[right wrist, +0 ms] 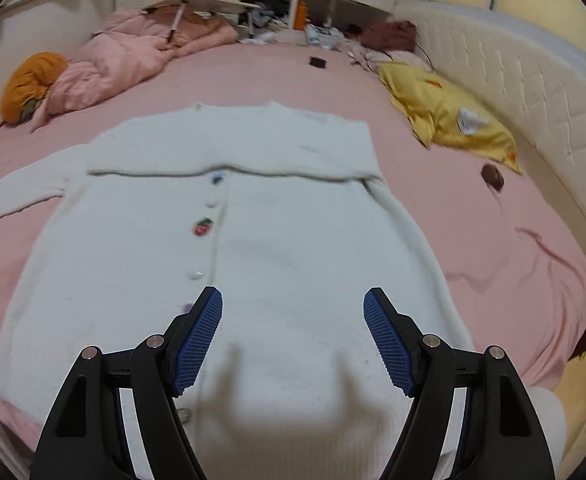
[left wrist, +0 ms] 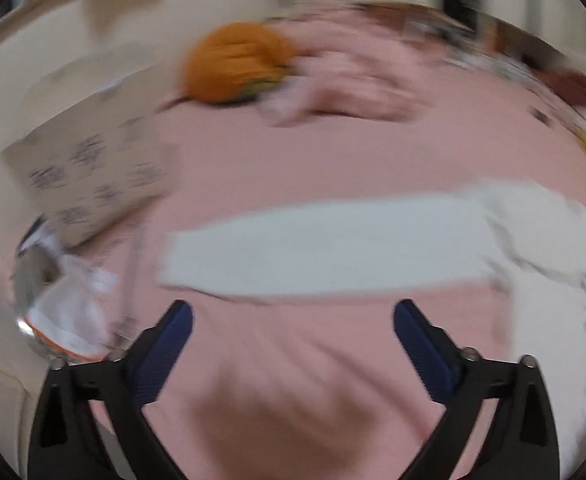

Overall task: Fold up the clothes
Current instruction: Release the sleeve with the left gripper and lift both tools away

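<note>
Left wrist view: the left gripper (left wrist: 293,316) hung wide open and empty over the pink sheet (left wrist: 293,152), with the white cardigan's sleeve (left wrist: 325,248) stretched out beyond its tips; an orange cushion (left wrist: 233,64) and cardboard box (left wrist: 89,172) blurred behind. Right wrist view: the right gripper (right wrist: 293,304) gaped, holding nothing, above the white cardigan (right wrist: 221,240), spread flat, one sleeve folded across. Yellow bedding (right wrist: 445,116) lay by the padded headboard (right wrist: 525,80).
</note>
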Motion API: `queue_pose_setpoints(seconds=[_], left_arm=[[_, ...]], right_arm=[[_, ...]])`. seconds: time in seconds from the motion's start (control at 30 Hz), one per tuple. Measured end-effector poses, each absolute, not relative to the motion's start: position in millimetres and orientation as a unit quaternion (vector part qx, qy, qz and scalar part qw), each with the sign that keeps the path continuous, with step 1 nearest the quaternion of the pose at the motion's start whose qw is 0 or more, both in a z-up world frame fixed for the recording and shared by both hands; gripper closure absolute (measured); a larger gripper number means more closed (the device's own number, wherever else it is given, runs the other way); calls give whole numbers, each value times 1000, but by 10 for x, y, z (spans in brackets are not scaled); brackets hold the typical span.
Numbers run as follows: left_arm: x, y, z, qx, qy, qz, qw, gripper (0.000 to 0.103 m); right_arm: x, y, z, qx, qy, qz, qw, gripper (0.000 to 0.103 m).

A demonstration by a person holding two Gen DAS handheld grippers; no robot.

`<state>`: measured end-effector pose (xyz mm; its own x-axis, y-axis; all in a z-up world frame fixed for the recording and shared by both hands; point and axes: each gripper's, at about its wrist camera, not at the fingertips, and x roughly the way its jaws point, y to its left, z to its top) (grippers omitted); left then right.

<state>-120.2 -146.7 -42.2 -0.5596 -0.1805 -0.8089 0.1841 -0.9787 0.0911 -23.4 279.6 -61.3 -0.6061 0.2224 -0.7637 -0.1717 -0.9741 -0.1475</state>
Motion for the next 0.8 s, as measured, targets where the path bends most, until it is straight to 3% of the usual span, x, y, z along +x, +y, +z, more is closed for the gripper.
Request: queue_pose_setpoints(seconds=[0.13,0.3,0.5,0.8], left_arm=[[-928,-414,-646,490,-5,-872,-1,1],[-680,452,-1281,565,25,-824,-45,1],[-459,788,-1420,580,18,-812,-59,1],[-539,670,-1509,588,21,-807,-51,1]], right_arm=[[-150,2736,-585,-438,-26,892,111,29],[-25,2734,-691,-462,-19,881,102,29],[43,2797,-669,-455,-11,885,97,29],[-42,2800,-738,-466,-13,881,81,29]])
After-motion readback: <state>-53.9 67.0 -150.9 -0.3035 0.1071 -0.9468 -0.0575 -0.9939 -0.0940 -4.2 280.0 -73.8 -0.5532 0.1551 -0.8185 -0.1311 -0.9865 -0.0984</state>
